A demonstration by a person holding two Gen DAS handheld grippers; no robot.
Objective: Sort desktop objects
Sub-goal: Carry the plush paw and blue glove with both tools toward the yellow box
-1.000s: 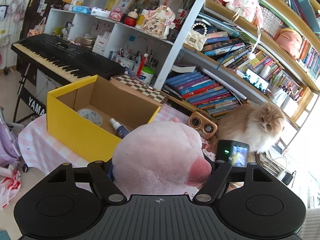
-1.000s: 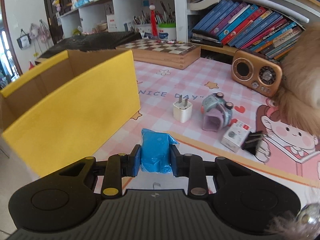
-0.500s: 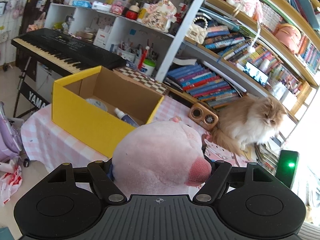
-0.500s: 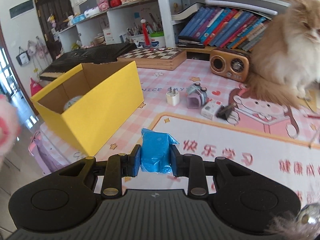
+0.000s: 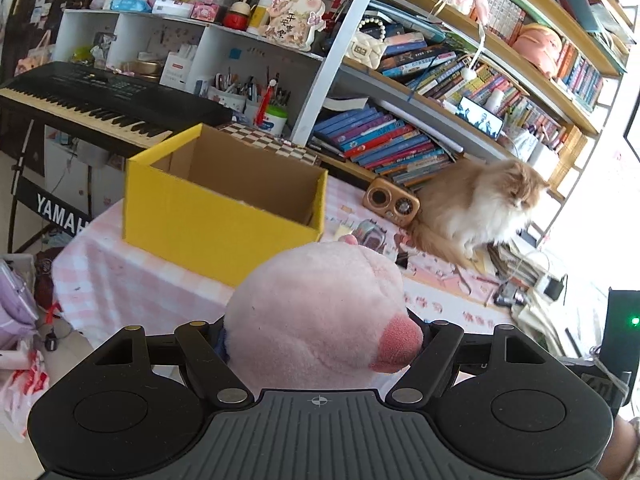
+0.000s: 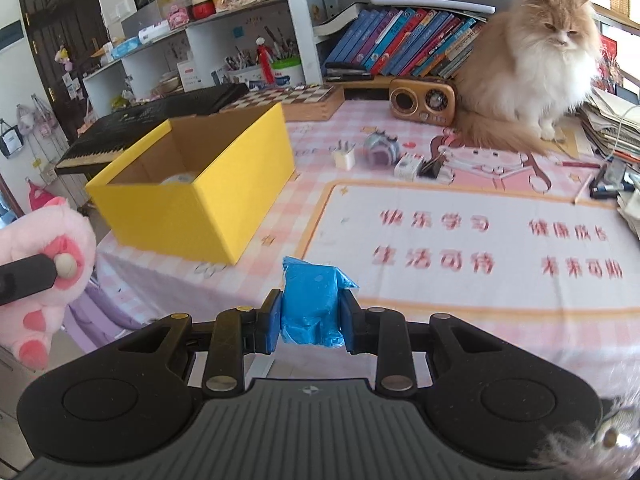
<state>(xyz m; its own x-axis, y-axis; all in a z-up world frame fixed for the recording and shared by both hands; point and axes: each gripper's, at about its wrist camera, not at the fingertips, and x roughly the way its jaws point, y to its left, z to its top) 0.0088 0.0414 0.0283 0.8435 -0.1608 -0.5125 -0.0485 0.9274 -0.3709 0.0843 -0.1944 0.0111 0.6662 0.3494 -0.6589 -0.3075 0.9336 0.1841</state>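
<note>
My left gripper (image 5: 320,330) is shut on a pink plush toy (image 5: 316,312), held off the near side of the desk; the toy also shows at the left edge of the right wrist view (image 6: 48,256). My right gripper (image 6: 310,316) is shut on a blue plastic packet (image 6: 312,304), above the desk's near edge. An open yellow cardboard box (image 5: 216,216) stands on the pink checked tablecloth (image 6: 248,280), also in the right wrist view (image 6: 200,200), with a round item inside. A white charger plug (image 6: 345,157), a small purple toy (image 6: 380,151), a white box (image 6: 407,166) and a binder clip (image 6: 431,166) lie beyond.
A fluffy orange-white cat (image 6: 532,64) sits at the desk's far right beside a small gold radio (image 6: 422,100). A chessboard box (image 6: 296,98) lies behind the yellow box. A keyboard piano (image 5: 100,100) stands left. Bookshelves (image 5: 400,136) back the desk. Pens and papers (image 6: 608,132) lie right.
Both grippers have pulled back and away from the desk, still holding their objects. The yellow box looks smaller and farther. The plush toy has come into the right wrist view.
</note>
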